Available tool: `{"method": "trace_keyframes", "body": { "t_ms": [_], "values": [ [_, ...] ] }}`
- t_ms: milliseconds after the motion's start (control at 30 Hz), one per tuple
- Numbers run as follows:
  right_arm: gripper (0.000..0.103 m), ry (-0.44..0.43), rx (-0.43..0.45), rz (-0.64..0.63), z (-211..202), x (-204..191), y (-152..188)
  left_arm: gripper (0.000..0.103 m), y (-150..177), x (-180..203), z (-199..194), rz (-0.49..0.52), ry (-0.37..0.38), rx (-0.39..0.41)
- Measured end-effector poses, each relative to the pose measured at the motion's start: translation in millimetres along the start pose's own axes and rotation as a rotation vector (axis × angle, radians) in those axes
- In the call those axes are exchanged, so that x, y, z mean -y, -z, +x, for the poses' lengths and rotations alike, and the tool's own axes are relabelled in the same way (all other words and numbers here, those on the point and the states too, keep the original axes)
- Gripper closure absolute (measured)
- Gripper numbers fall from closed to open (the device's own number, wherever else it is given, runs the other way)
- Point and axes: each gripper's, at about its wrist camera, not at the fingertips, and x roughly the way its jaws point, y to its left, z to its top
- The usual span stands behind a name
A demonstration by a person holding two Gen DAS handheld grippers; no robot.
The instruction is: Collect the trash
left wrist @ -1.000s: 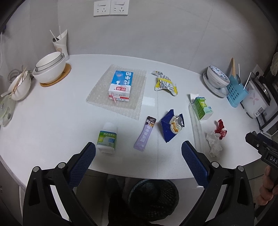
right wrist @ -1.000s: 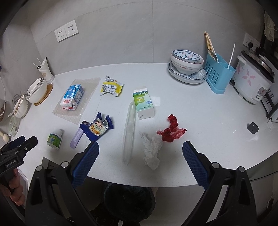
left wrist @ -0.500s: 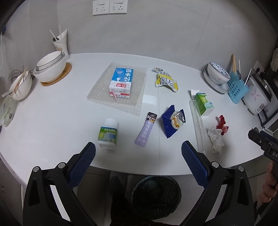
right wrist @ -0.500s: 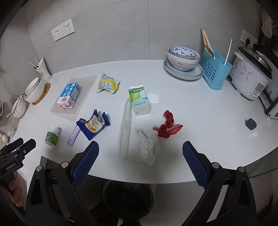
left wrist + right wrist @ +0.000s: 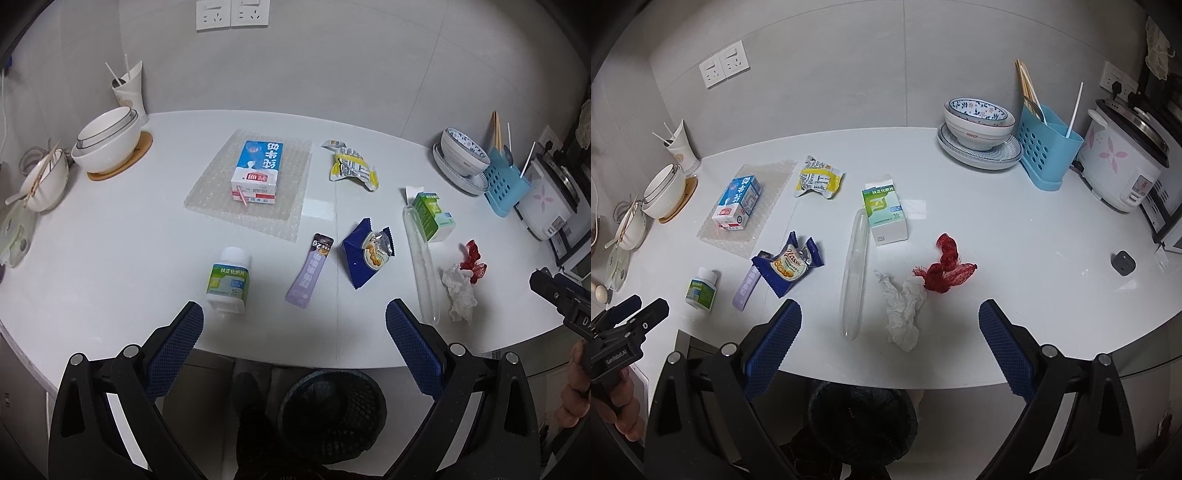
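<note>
Grippers [image 5: 886,328] nearer; crumpled white tissue [image 5: 903,312], red netting [image 5: 943,271].

Two claws, left [image 5: 294,325] and right [image 5: 889,325], both spread wide. On the surface [image 5: 1015,229]: two cartons, a blue milk carton [image 5: 738,203] and a green carton [image 5: 885,214]; three wrappers [image 5: 788,264]; one bottle [image 5: 701,290]; one clear tube [image 5: 854,277]; one tissue [image 5: 903,306]; one red net [image 5: 943,267]. One bin [image 5: 862,421] below.
</note>
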Motion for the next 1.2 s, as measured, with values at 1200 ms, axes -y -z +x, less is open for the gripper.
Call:
{"method": "trace_keyframes", "body": {
  "t_ms": [1200],
  "values": [
    [0.024, 0.018, -0.183, -0.039, 100.5, -43.9, -31.4, 0.006, -14.7, -86.5, 84.9, -0.077, -0.067, -0.173]
  ]
}}
